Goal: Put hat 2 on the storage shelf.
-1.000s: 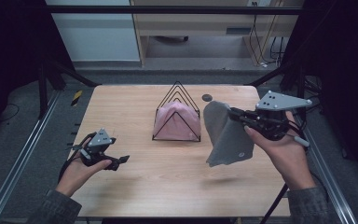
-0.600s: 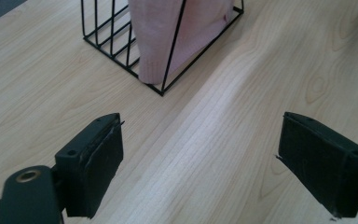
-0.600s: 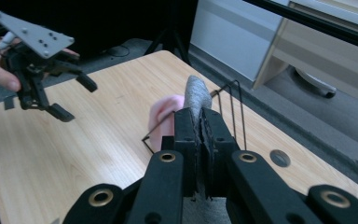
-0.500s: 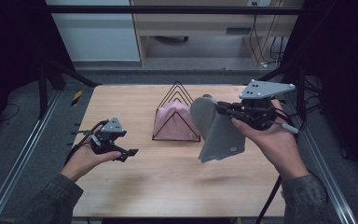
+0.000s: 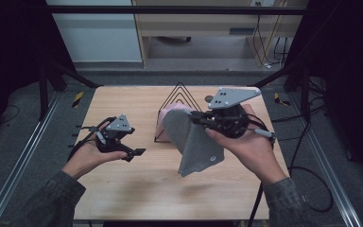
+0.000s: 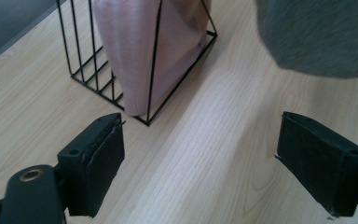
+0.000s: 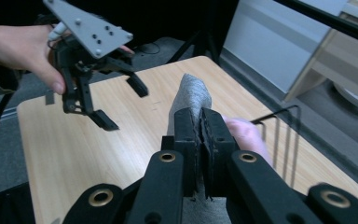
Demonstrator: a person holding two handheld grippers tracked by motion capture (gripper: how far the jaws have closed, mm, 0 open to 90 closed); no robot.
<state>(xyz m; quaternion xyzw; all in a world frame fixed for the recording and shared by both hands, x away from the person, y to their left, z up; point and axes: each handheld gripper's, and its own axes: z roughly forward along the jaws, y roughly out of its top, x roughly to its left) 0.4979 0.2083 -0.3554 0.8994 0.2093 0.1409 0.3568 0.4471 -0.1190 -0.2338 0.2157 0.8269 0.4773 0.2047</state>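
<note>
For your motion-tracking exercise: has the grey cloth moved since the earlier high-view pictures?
Yes. The grey cloth, clamped in the right gripper, has moved leftward, from beside the wire rack to in front of it, partly covering the pink cloth.

right gripper (image 7: 200,135): clamped on grey cloth (image 7: 193,100) | left gripper (image 7: 121,100): agape above table (image 7: 121,149)

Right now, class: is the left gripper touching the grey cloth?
Apart. In the left gripper view, the left gripper has open jaws with bare table between them, and the grey cloth hangs clear above.
</note>
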